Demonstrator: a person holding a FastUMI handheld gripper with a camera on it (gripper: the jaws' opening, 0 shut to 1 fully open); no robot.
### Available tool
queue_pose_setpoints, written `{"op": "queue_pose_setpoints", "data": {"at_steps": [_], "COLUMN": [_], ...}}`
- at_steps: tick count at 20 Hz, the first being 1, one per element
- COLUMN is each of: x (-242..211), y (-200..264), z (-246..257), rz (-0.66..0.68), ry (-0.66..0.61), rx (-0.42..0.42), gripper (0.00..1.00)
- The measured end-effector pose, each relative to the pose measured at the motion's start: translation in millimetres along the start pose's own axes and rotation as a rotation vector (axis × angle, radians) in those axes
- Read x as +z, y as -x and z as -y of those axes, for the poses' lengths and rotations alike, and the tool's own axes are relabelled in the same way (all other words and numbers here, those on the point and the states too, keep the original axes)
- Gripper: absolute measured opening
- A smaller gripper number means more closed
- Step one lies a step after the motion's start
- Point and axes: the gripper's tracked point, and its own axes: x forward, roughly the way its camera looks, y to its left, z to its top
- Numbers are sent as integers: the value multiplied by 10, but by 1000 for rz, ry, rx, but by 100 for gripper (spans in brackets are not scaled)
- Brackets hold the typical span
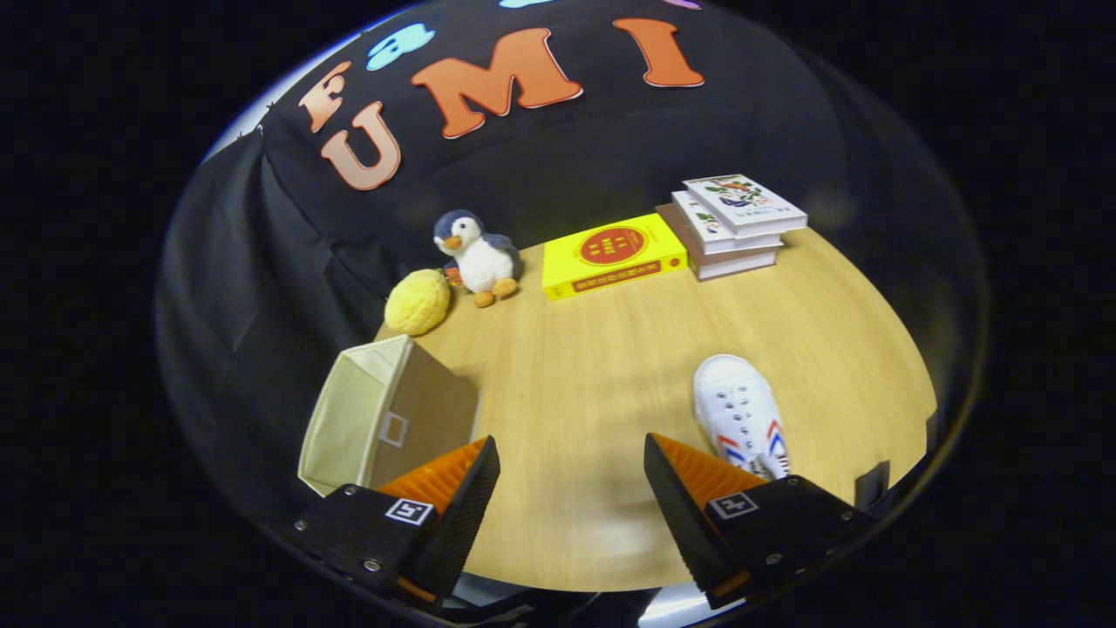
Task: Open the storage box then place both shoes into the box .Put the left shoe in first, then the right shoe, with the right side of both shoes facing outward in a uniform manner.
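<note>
Hovering wide open and empty over the bench (593, 366), the claw (571, 488) has 1 white shoe (741, 417) just beyond its right finger, long axis pointing away, toe far, while the open box (384, 419) sits beside the left finger.

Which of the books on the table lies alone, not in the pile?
The yellow book with the red circle on its cover. It lies flat by itself between the penguin toy and the pile of books, far beyond the open fingers.
</note>
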Motion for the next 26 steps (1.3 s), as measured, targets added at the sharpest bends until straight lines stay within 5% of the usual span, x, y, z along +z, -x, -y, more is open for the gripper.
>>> {"op": "queue_pose_setpoints", "data": {"at_steps": [12, 22, 26], "x": [-507, -832, -886], "y": [-237, -626, -690], "z": [1579, 1735, 1640], "rz": [-183, -324, -349], "ry": [-30, 19, -9], "rx": [-98, -52, -6], "gripper": [96, 67, 45]}}
